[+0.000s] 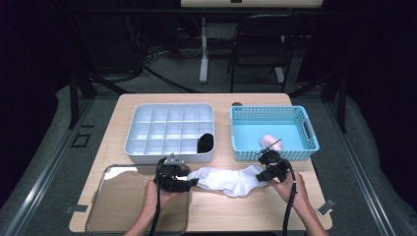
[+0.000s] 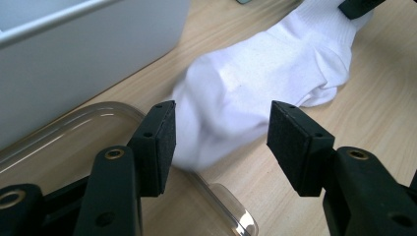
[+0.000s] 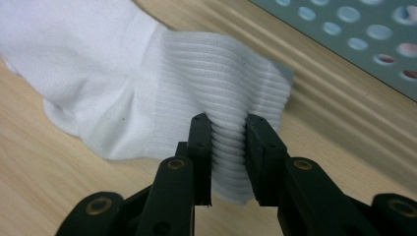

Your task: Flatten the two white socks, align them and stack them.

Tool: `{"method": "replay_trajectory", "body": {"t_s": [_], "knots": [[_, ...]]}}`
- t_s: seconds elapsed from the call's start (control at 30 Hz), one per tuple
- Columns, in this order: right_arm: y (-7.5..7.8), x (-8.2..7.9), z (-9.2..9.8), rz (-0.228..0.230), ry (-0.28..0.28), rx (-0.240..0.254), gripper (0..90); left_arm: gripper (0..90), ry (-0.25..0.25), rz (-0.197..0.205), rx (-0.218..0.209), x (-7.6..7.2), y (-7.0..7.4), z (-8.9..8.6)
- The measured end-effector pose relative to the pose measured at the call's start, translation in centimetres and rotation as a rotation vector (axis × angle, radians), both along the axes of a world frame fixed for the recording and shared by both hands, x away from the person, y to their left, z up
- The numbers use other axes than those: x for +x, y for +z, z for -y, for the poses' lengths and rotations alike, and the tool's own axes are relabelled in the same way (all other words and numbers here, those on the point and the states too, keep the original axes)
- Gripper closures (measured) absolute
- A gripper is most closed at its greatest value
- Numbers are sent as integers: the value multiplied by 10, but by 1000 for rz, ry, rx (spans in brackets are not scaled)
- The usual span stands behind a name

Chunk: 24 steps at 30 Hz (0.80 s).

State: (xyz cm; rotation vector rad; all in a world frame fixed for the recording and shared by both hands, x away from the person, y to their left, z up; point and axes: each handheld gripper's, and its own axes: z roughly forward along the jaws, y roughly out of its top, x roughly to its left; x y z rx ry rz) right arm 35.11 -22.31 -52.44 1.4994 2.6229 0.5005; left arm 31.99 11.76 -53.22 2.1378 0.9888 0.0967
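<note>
Fingers (image 3: 201, 147) of the right gripper (image 3: 228, 152) are pinching the sock's (image 1: 228, 179) soft, limp ribbed cuff; left gripper (image 2: 221, 142) is gaping wide, probably at the toe, lower centre.

White ribbed sock (image 1: 231, 179); light wood-grain bench (image 1: 255, 206); grey-white divided tray (image 1: 169, 130); blue perforated basket (image 1: 273, 115) holding a pink item (image 1: 269, 142); black jaws.

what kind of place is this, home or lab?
Likely a lab data-collection station, not a home: a lone wooden table ringed by dark curtains, cables on the floor behind it, and staged props, a white sock, divided organizer and blue basket.
</note>
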Motion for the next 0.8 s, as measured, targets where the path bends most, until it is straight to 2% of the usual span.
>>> {"method": "replay_trajectory", "body": {"t_s": [0.07,0.17,0.3,0.33,0.4,0.43,0.5,0.57,0.6,0.7,0.73,0.8], "knots": [[-1,0,1,-4,-3,8,740,443,5,5,-2,0,1,0],[-1,2,5,-6,-5,-28,736,444,12,29,48,1,1,5],[-3,5,8,-18,-21,-27,699,464,-2,14,62,8,-4,17],[-2,5,9,-7,-33,-22,656,476,-9,13,70,9,-5,20],[0,5,11,3,-34,-10,649,510,-17,20,91,11,-7,28],[2,4,12,9,-37,-10,638,528,-29,11,115,12,-11,33],[2,5,13,-2,-38,-17,634,572,-30,14,123,12,-14,35],[-2,6,12,-15,-28,-23,660,617,-39,16,146,11,-18,39],[-4,6,11,-17,-26,-38,680,640,-46,32,166,9,-19,42],[-9,7,9,-22,-33,-42,709,687,-49,43,181,8,-20,43],[-12,8,8,-31,-28,-55,735,737,-48,44,187,8,-21,44],[-12,8,7,-31,-29,-67,770,777,-51,43,199,8,-24,45]]}}
